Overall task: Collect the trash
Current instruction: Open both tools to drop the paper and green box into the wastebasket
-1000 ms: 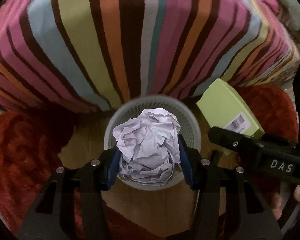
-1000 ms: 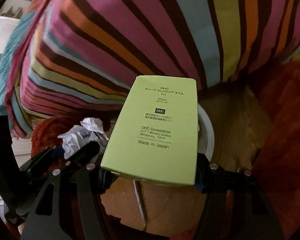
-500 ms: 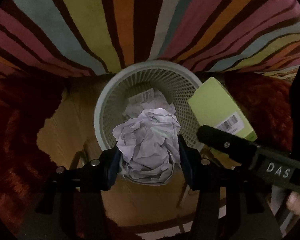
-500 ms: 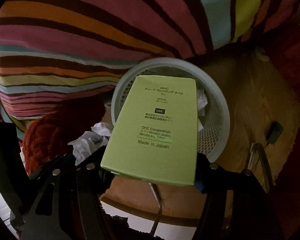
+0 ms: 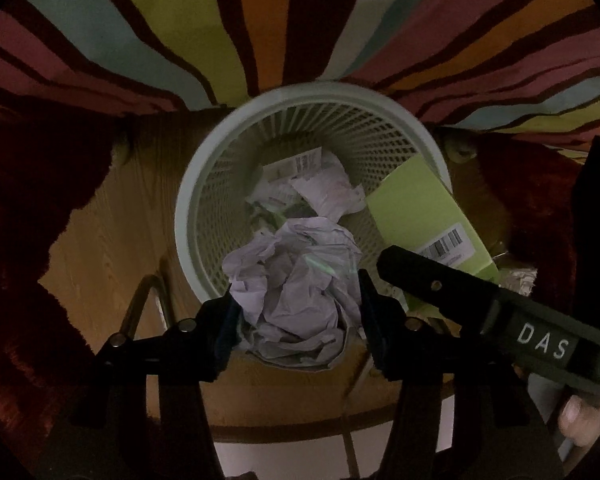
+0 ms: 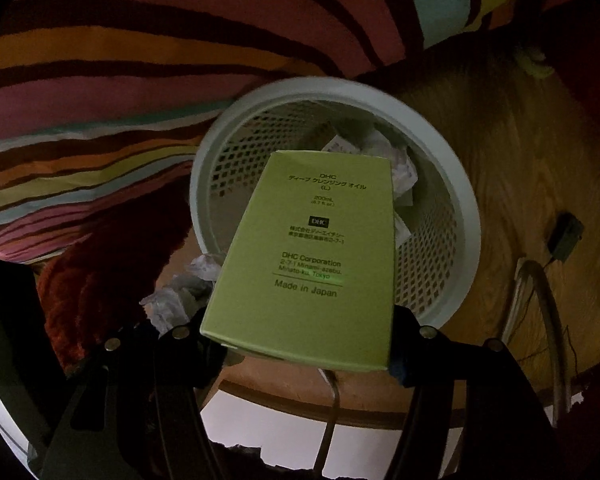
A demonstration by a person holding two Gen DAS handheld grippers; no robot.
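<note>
Both grippers hang over the wastebasket, each with a piece of trash between its fingers.

The left gripper (image 5: pixel 298 312) has the crumpled paper ball (image 5: pixel 296 292) between its pads, its jaws just beginning to open, above the near rim of the pale mesh wastebasket (image 5: pixel 204 184); the ball hides the near wall of the basket. The right gripper (image 6: pixel 300 336) is clamped on the near end of the green DHC carton (image 6: pixel 316 256), which reaches out over the basket mouth and covers much of its inside. Crumpled papers (image 5: pixel 320 188) lie at the bottom, their print too small to read. The basket stands on a wooden floor (image 5: pixel 112 240), against a striped cover (image 5: pixel 260 20) and between dark red fluffy rugs (image 5: pixel 28 184). Dim light swallows the picture edges, and a small dark object (image 6: pixel 565 238) with a wire on the right cannot be identified.
</note>
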